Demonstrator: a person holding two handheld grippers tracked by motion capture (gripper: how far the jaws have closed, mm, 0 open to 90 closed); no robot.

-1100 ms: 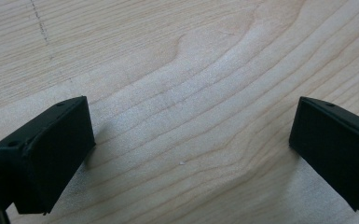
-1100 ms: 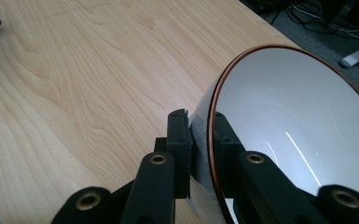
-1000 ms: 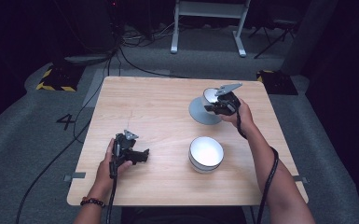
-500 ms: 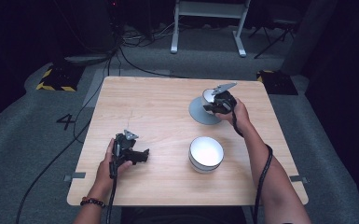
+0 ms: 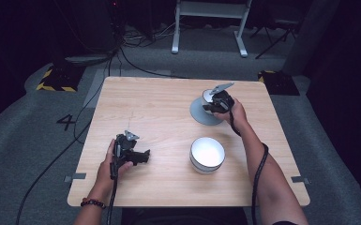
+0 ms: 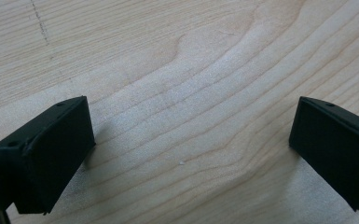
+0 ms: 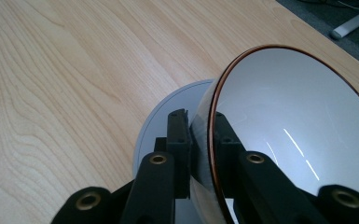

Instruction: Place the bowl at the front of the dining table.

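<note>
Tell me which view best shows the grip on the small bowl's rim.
The right gripper view: the right tool pinches the small bowl with one jaw on either side of its brown-edged rim, above the grey plate. The high view shows that bowl small and mostly hidden by the hand. The left gripper view shows bare table.

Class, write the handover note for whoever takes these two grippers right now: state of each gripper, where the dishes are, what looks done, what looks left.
Right gripper: shut on the rim of the small bowl, one jaw inside, one outside; the bowl is tilted over the grey plate at the far right of the table.
Left gripper: open, holding nothing, resting low over bare wood at the near left.
White bowl: upright, near right, untouched.
Done: small bowl gripped.
Left, probably: carry it somewhere, perhaps to the white bowl; whether it still touches the plate cannot be told.
</note>
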